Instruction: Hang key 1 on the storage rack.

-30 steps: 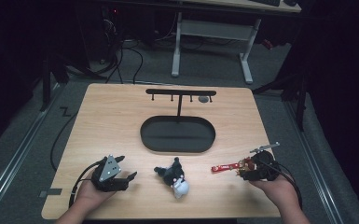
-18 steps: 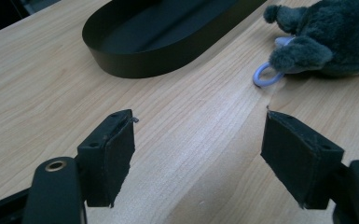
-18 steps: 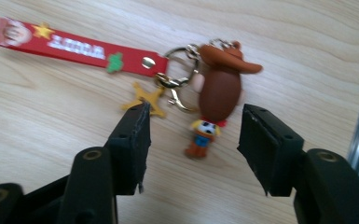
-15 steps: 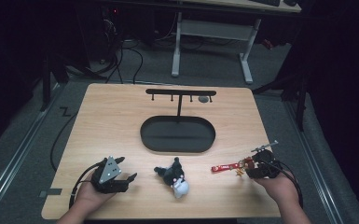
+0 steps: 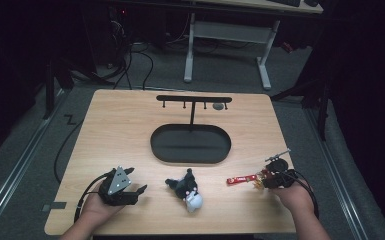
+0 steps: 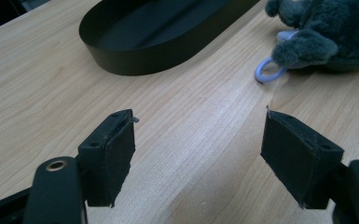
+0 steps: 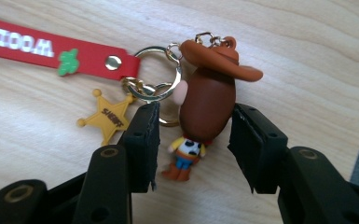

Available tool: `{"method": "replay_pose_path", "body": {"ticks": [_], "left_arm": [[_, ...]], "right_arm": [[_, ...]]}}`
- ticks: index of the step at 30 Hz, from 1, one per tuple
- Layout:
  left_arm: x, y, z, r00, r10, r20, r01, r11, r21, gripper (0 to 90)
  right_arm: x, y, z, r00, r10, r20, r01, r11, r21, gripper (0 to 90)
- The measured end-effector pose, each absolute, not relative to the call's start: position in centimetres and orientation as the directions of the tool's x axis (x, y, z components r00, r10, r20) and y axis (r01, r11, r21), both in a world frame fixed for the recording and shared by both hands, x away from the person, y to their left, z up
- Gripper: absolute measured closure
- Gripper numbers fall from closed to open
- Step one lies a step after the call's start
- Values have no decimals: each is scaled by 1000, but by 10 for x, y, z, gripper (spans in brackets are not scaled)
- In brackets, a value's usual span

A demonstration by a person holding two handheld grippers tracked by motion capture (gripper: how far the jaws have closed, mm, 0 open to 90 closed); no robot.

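Right tool (image 7: 193, 126) has just been closing around the cowboy figure keychain (image 7: 207, 100) at the tabletop's (image 5: 130, 130) right front corner. Jaws flank the brown head; right pad looks in contact, left shows a sliver of gap (not clamped yet, I'd say). Risk: the rounded head squirts out on squeeze, or a lift snags the key ring (image 7: 158, 74), sheriff star (image 7: 106, 119) and red strap (image 7: 51, 49). Left tool (image 6: 198, 156) sits wide, empty, near the plush toy (image 5: 186, 189).
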State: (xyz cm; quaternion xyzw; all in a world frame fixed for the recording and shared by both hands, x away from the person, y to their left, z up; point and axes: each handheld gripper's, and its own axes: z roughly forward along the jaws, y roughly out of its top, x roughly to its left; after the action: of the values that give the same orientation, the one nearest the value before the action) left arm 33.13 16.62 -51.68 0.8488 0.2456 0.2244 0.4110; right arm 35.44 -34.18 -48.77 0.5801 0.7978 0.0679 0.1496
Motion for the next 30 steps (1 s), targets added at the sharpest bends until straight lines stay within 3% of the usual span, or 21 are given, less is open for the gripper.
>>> {"method": "replay_pose_path", "body": {"ticks": [19, 23, 30], "left_arm": [[331, 165, -515, 783, 594, 184, 221, -543, 810, 263], [332, 166, -515, 783, 596, 179, 223, -537, 814, 264], [332, 166, -514, 783, 595, 182, 219, -537, 815, 265]], "right_arm": [[371, -341, -491, -266, 959, -96, 920, 282, 271, 471], [371, -343, -491, -260, 964, -59, 926, 266, 269, 557], [372, -335, -487, -296, 951, -93, 920, 310, 242, 571]]}}
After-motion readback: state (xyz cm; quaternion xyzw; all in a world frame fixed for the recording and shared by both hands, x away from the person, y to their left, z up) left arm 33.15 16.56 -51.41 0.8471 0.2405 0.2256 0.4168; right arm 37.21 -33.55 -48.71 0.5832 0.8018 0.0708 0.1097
